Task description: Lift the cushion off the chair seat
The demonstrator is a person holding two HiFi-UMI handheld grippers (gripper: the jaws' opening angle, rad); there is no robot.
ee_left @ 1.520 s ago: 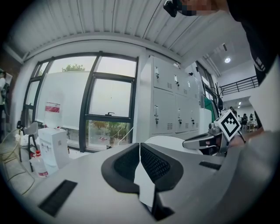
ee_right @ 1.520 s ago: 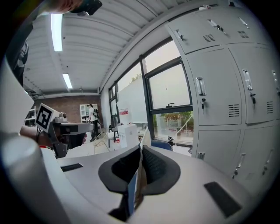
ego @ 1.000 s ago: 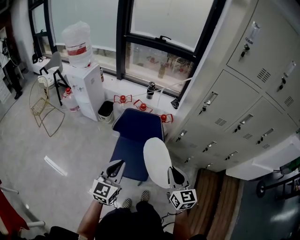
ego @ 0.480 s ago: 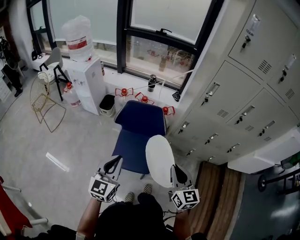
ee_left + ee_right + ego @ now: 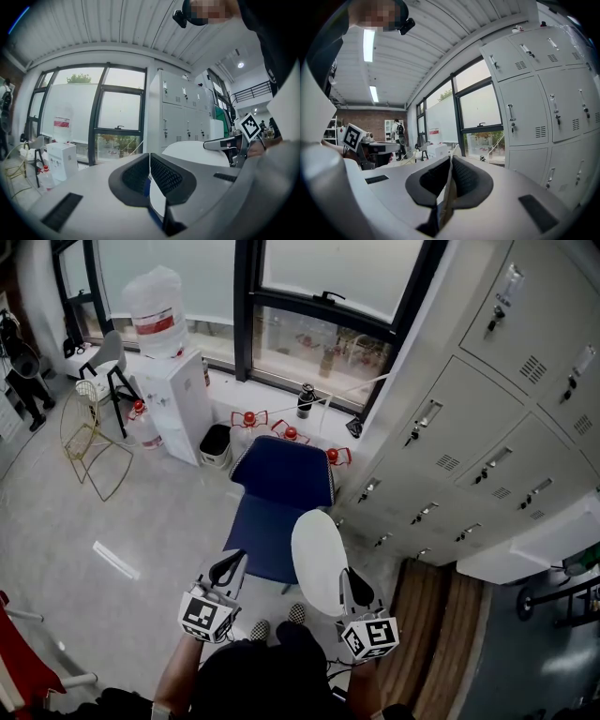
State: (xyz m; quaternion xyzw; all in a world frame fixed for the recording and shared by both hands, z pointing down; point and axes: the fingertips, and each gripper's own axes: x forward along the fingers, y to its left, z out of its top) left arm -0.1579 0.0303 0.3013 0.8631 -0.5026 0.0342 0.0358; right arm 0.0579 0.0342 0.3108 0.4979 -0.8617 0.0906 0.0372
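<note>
- Grey floor point(image 5: 112, 521) is spreading out around a blue chair point(image 5: 272, 512), which is standing below a dark-framed window point(image 5: 309, 324). Grey metal lockers point(image 5: 487, 456) are lining the wall just right of the chair. A white water dispenser point(image 5: 173, 399) with a bottle on top is standing off to the chair's back left.
- Right gripper point(image 5: 347, 579) is clamping its jaws on the near rim of the cushion point(image 5: 317, 559). In the right gripper view, the cushion's thin pale edge is running up between the black ribbed pads point(image 5: 469, 177), which are pressing on it from both sides.
- Left gripper point(image 5: 232, 563) is holding its jaws together, tips meeting, with nothing gripped. Only a sliver of blue and white is showing through the slit below the tips.
- Both grippers are pointing roughly level toward the chair's back. The left one is sitting over the seat's front left corner and the right one just past its front right corner. The person's forearms point(image 5: 178, 676) are reaching in from the bottom of the head view.
- Cushion is showing as a smooth, white, flat oval. It is hanging raised off the seat, tipped up on its edge at the chair's front right side. In the head view its left part is overlapping the seat's right edge.
- Chair's seat and back are showing as squarish blue padded panels with rounded corners.
</note>
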